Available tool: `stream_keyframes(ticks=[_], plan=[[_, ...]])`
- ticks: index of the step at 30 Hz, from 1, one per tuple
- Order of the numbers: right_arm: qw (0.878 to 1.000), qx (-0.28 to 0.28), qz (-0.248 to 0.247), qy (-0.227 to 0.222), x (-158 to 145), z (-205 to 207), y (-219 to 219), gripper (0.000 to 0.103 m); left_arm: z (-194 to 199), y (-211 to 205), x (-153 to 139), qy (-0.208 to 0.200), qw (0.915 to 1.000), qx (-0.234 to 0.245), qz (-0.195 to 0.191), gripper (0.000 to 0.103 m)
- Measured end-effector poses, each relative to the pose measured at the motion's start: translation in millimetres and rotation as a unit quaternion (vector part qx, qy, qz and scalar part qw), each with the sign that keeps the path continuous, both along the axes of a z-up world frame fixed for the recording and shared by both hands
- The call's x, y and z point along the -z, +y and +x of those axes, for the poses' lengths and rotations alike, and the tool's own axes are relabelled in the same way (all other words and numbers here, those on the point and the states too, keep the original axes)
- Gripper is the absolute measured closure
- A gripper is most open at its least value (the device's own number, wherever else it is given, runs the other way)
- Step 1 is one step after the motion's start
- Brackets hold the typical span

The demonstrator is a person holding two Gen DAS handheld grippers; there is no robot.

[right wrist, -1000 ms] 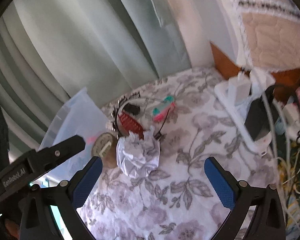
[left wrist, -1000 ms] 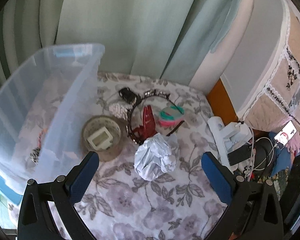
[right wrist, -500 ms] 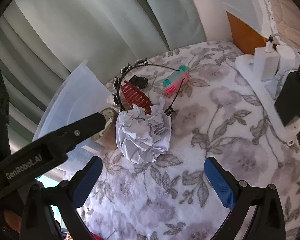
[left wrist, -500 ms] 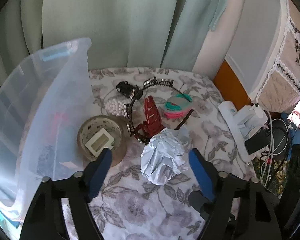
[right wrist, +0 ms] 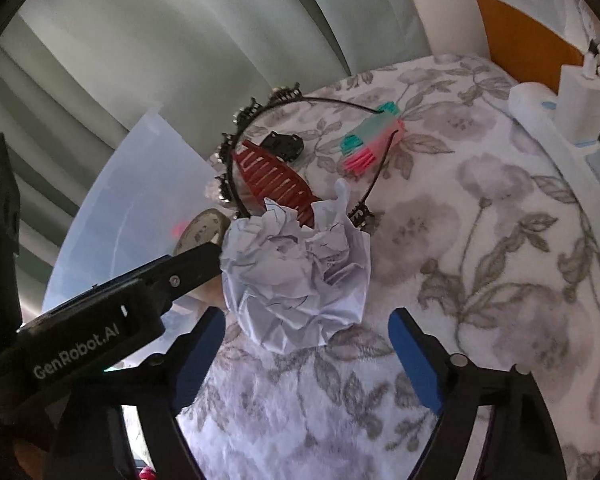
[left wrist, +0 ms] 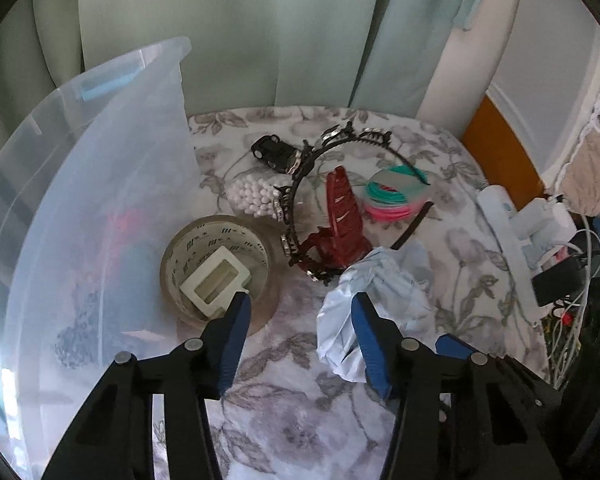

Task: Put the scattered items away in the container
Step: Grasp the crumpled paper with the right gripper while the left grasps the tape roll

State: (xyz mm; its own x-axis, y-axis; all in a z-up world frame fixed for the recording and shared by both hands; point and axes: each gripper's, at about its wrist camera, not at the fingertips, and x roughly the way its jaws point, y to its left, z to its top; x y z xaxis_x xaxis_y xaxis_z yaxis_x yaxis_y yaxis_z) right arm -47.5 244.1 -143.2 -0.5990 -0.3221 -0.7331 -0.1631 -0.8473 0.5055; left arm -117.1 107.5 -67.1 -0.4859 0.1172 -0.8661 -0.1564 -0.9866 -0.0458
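Both tongs have dropped nearer, jaws closing: left tongs point(left wrist: 298, 312) empty, right tongs point(right wrist: 306, 330) released, flanking paper ball point(right wrist: 296, 276). Light, crushable; pinch its middle.

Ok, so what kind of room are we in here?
Most likely a bedroom at home. The items lie on a soft floral bedspread, pale green curtains hang right behind it, and a white power strip with chargers sits beside what looks like a quilted cover.
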Motion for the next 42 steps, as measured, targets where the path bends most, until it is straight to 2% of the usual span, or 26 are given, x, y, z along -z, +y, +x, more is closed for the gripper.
stream_keyframes(ticks=[8,12,16,26,31,34,38,42], plan=[[1.0,0.01,-0.017,-0.022,16.1,-16.4,3.6,0.03,-10.8,-4.5,11.8,-0.014,0.9999,-0.002,-0.006,0.054],[1.0,0.008,-0.025,-0.007,14.3,-19.6,2.3,0.051,-16.6,-6.3,15.6,-0.02,0.9998,-0.004,-0.001,0.058],[1.0,0.02,-0.022,0.005,8.5,-16.2,7.3,0.059,-20.7,-6.3,17.4,-0.02,0.9998,0.0,0.005,0.06],[0.998,0.059,-0.034,0.002,11.4,-3.8,27.2,0.06,-32.4,-6.1,33.4,-0.028,0.9994,-0.005,-0.021,0.07],[0.998,0.057,-0.031,0.004,10.8,-1.3,26.8,0.06,-40.0,-5.8,39.3,-0.03,0.9988,-0.015,-0.037,0.084],[0.998,0.06,-0.03,0.007,8.6,2.2,27.5,0.06,-42.4,-8.2,39.3,-0.03,0.9989,-0.021,-0.031,0.086],[0.998,0.063,-0.027,0.008,2.1,7.7,28.0,0.06,-38.0,-6.6,34.1,-0.027,0.999,-0.02,-0.029,0.094],[0.998,0.063,-0.022,0.013,-7.6,12.7,26.6,0.06,-29.5,-5.2,21.8,-0.02,0.9996,-0.015,-0.015,0.095]])
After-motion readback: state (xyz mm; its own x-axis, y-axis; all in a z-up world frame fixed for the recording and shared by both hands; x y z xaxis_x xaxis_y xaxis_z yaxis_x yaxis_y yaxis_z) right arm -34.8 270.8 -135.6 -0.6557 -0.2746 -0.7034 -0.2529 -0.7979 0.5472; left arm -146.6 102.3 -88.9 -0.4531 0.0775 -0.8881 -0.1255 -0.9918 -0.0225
